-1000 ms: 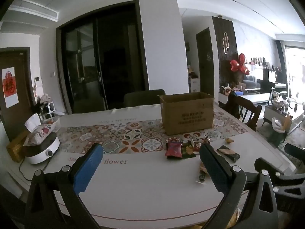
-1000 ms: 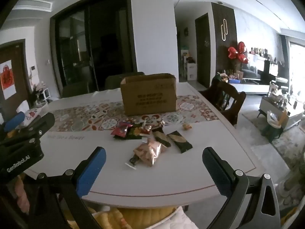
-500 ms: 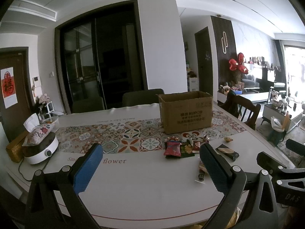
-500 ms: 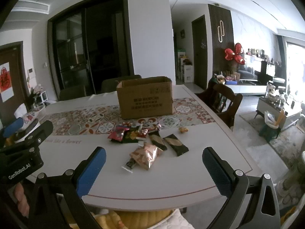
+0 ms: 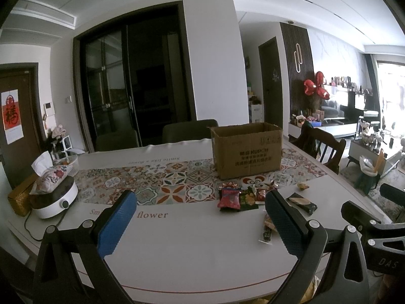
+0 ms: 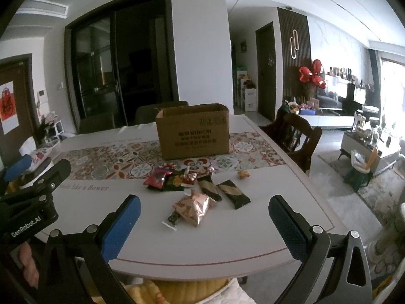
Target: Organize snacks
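Note:
Several snack packets lie in a loose pile on the white table (image 6: 227, 240), in front of an open cardboard box (image 6: 193, 131). A pink-and-white bag (image 6: 193, 205) lies nearest, with two dark packets (image 6: 234, 193) to its right and a red packet (image 6: 155, 178) behind. In the left wrist view the box (image 5: 248, 150) stands at the back right and the red packet (image 5: 229, 198) lies before it. My left gripper (image 5: 200, 224) is open and empty above the near table. My right gripper (image 6: 205, 228) is open and empty, just short of the pink bag.
A patterned runner (image 5: 152, 185) crosses the table. A white appliance with a tissue pouch on top (image 5: 54, 192) stands at the left edge. Dark chairs (image 5: 189, 130) stand behind the table and a wooden chair (image 6: 296, 136) at its right side.
Both grippers have shifted slightly toward the table and the snack pile, so box and snacks look a little nearer. Both jaws stay open.

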